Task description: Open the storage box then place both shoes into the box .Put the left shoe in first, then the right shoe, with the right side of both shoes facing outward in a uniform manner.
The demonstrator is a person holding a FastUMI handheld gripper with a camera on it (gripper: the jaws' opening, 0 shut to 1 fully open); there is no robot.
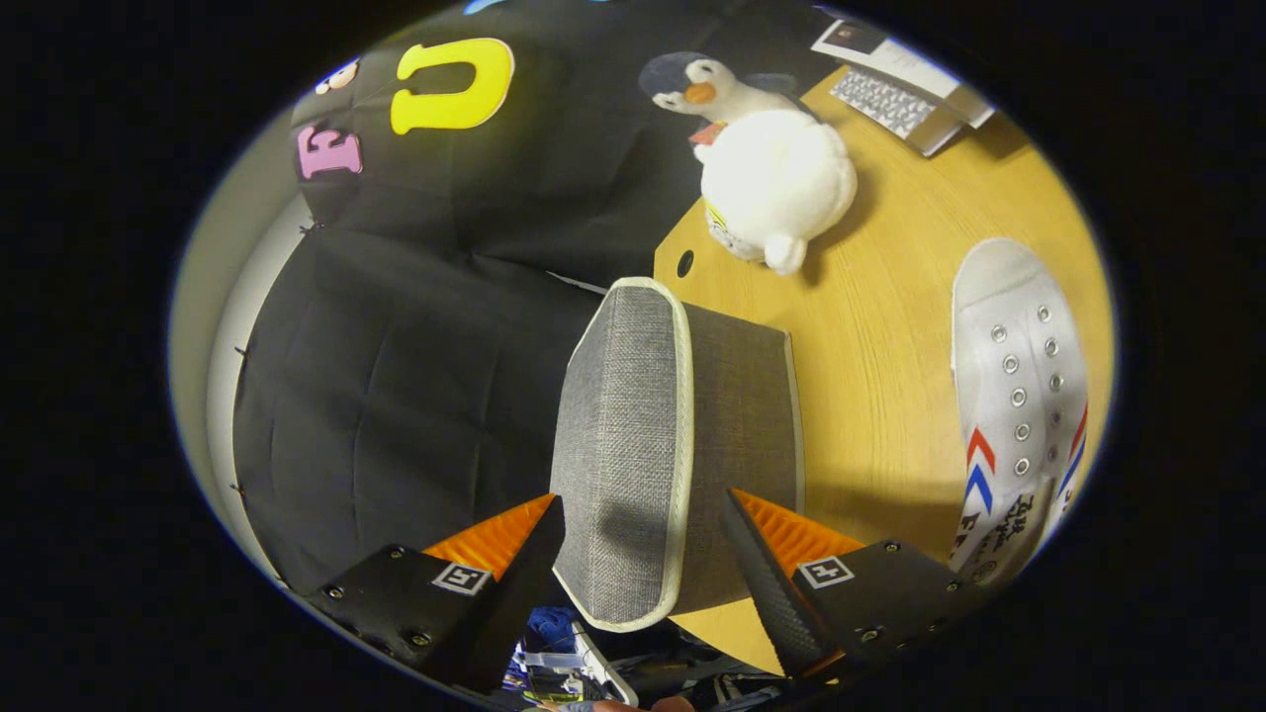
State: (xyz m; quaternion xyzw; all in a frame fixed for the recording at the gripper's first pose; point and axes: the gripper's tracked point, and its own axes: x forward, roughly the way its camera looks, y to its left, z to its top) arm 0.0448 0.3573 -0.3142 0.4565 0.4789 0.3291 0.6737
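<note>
Storage box point(673, 455), grey woven fabric with pale piping, sits between the wide-spread jaws of the gripper point(643, 534), neither visibly pressing it. A white canvas shoe point(1019, 396) lies well apart on the wooden surface point(890, 376).

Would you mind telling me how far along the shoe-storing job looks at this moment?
Nothing looks finished yet. The grey storage box sits at the wooden table's edge with its lid apparently closed. In hand: the hand-held gripper has its fingers spread either side of the box's near end, not visibly pressing on it. Left: opening the box and putting in the shoes; one white shoe lies on the table beyond the box.
</note>
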